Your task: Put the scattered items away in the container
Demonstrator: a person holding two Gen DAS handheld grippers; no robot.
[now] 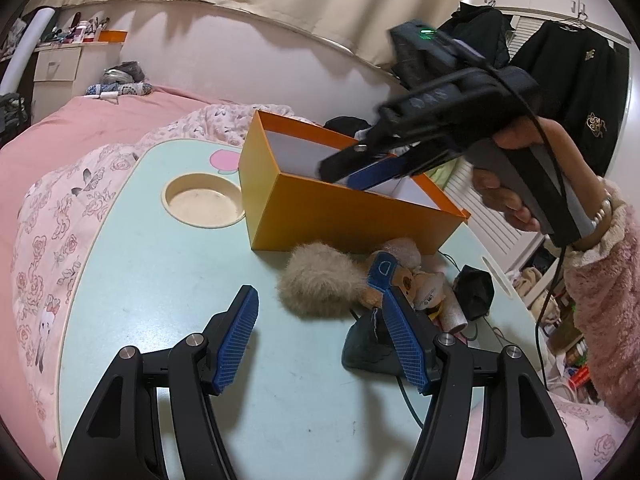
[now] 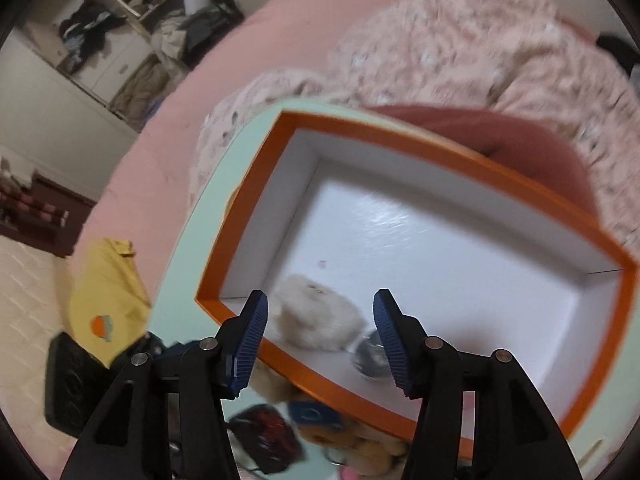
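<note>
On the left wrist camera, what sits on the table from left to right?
Round recess in the table top → orange box → fluffy beige pom-pom → small plush toy → black pouch.

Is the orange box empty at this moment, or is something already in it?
Not empty: a cream fluffy ball lies on the orange box's white floor.

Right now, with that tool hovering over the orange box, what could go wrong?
1. The right tool points steeply down just inside the orange box; pulling away, it might catch the rim and shift the box.
2. The left tool stands open beside the fluffy pompom, tangled with a plush toy and a cable; one grab might drag several.
</note>
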